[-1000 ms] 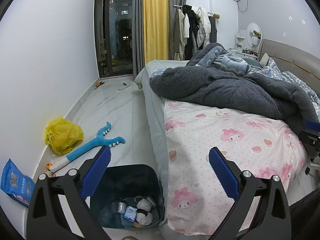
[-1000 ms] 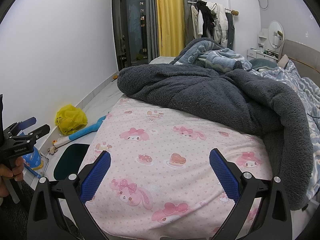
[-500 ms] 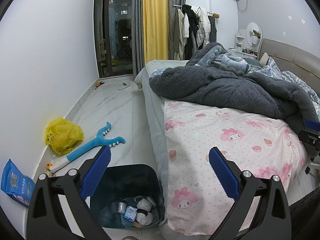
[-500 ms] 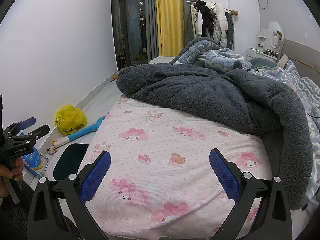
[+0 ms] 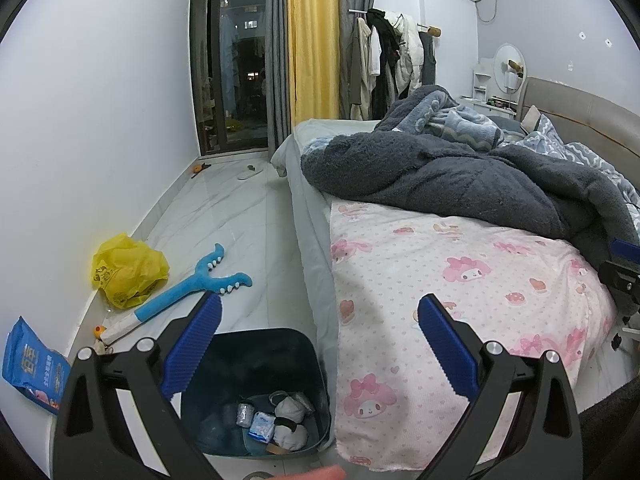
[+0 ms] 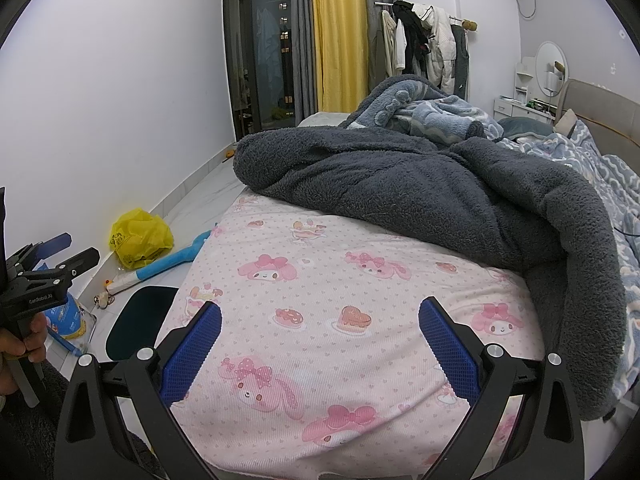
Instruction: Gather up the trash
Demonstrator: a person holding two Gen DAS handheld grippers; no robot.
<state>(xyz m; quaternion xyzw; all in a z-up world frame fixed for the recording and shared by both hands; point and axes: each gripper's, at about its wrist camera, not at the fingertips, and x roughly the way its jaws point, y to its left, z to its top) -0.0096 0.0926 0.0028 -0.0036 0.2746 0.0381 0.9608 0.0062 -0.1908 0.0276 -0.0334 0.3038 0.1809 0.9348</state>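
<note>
A dark teal trash bin (image 5: 308, 348) stands on the floor beside the bed, with several crumpled wrappers and tissues (image 5: 276, 424) at its bottom. My left gripper (image 5: 318, 320) is open and empty, held above the bin and the bed's edge. My right gripper (image 6: 318, 320) is open and empty over the pink patterned sheet (image 6: 320, 280). The left gripper also shows at the left edge of the right wrist view (image 6: 48, 264), held by a hand. The bin's rim shows there too (image 6: 136, 320).
A yellow plastic bag (image 5: 128, 272), a blue and white plush toy (image 5: 188, 288) and a blue packet (image 5: 32, 372) lie on the floor by the wall. A dark grey fleece blanket (image 6: 440, 192) is heaped on the bed. A clothes rack (image 5: 392, 64) stands at the back.
</note>
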